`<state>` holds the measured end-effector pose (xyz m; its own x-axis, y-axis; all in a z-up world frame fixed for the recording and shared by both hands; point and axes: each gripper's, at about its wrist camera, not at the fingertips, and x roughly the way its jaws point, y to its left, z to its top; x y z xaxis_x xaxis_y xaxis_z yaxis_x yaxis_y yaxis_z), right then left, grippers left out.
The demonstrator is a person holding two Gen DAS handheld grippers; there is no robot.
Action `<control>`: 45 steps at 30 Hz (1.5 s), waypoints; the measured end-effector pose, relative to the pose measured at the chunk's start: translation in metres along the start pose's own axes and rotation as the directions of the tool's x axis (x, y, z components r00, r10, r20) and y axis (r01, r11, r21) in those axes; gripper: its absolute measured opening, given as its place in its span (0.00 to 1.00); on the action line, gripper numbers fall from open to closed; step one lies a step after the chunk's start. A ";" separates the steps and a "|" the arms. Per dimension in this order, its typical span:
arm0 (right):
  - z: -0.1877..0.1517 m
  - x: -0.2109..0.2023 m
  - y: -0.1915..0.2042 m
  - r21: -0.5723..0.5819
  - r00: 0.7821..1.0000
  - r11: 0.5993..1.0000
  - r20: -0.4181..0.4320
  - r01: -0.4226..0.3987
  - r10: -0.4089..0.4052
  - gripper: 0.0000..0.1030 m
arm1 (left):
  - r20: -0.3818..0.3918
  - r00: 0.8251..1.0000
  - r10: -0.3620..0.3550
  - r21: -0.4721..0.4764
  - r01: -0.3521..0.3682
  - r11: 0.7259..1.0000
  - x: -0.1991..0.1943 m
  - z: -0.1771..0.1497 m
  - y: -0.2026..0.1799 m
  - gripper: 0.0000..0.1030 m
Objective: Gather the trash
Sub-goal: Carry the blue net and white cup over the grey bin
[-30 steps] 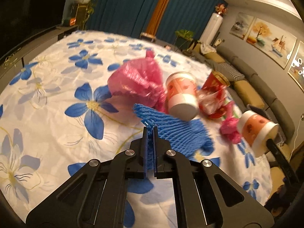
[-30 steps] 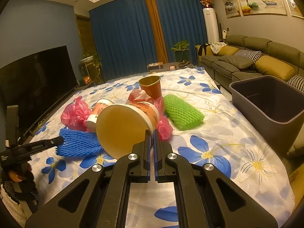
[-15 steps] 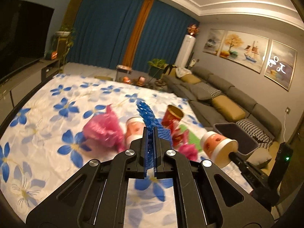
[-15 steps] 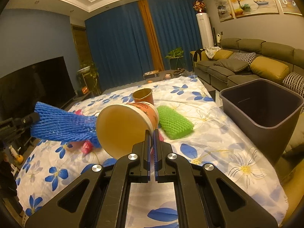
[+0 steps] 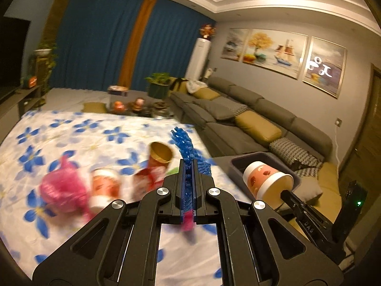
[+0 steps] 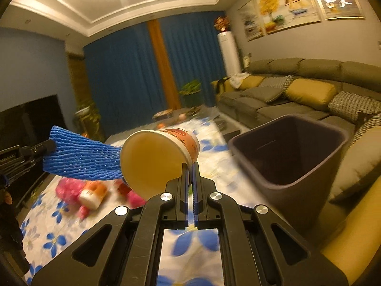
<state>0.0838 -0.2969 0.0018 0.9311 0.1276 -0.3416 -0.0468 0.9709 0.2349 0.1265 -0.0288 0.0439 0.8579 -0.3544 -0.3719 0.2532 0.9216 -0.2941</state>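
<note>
A blue foam net (image 5: 188, 150) is clamped between the closed jaws of the left gripper (image 5: 188, 186) and is held in the air, its free end standing up ahead of the fingers. A paper cup (image 6: 159, 157) is pinched by its rim in the right gripper (image 6: 189, 174), whose jaws are nearly together on the cup wall, the mouth turned toward the camera. Both loads are carried above the flowered surface (image 6: 57, 236), and the dark bin (image 6: 293, 157) is seen just off to the right, its mouth open and apparently empty.

The step in hand is judged to be the carry to the bin. It would be done well if each piece were brought fully over the bin opening before any release, the cup first since it is the nearer. The net is light and clingy, so the jaws should be opened wide and low inside the rim. Left on the surface are a pink bag (image 5: 62, 190), a second cup (image 5: 104, 188) and a red cup (image 5: 159, 155), all blurred.
</note>
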 end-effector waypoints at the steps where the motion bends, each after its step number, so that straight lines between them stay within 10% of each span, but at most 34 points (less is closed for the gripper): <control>1: 0.003 -0.001 -0.005 0.005 1.000 1.000 0.010 0.017 -0.017 0.04 | 0.000 1.000 -0.017 0.007 0.017 1.000 0.007 0.003 -0.008 0.03; 16: 0.019 0.018 -0.099 0.088 0.974 0.971 0.025 0.224 -0.226 0.04 | -0.096 0.973 -0.209 0.088 0.217 0.972 0.130 0.012 -0.126 0.03; 45: 0.013 0.056 -0.140 0.091 0.957 0.953 -0.042 0.290 -0.287 0.04 | -0.265 0.941 -0.211 0.127 0.251 0.960 0.220 -0.027 -0.167 0.03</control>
<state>0.1471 -0.4281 -0.0381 0.8894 -0.1479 -0.4326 0.2580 0.9435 0.2079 0.2611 -0.2646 -0.0127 0.6356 -0.5697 -0.5211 0.5147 0.8157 -0.2640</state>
